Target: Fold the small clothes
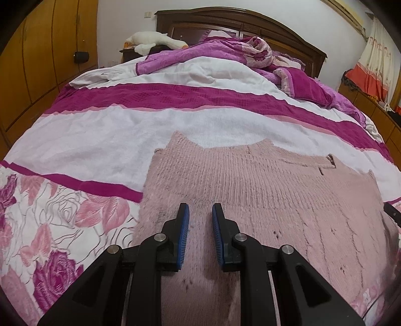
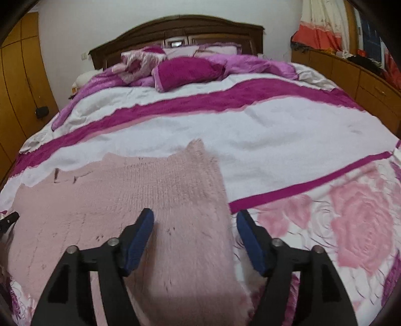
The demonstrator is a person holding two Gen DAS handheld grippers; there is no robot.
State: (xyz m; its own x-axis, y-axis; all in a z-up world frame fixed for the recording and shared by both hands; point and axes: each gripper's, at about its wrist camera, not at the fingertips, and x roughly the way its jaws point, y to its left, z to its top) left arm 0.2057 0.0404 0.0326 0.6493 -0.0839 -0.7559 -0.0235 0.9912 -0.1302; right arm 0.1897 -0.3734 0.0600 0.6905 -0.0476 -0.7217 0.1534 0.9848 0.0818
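A pink knitted sweater (image 1: 263,190) lies spread flat on the near part of the bed, neckline toward the headboard. My left gripper (image 1: 200,210) hovers low over its left part with the blue pads drawn close, only a narrow slit between them. Pink knit shows through the slit, and I cannot tell whether any of it is pinched. In the right wrist view the sweater (image 2: 150,185) fills the lower left. My right gripper (image 2: 195,215) stands open astride its right edge, one finger over the knit and the other over the bedspread, and neither pad presses on cloth.
The bedspread (image 2: 288,140) is white with magenta stripes and pink roses. A crumpled purple quilt and pillow (image 2: 185,70) lie by the dark headboard (image 1: 240,22). A white plush goose (image 1: 155,41) sits at the back left. Wooden wardrobes (image 1: 37,65) and cabinets (image 2: 363,75) flank the bed.
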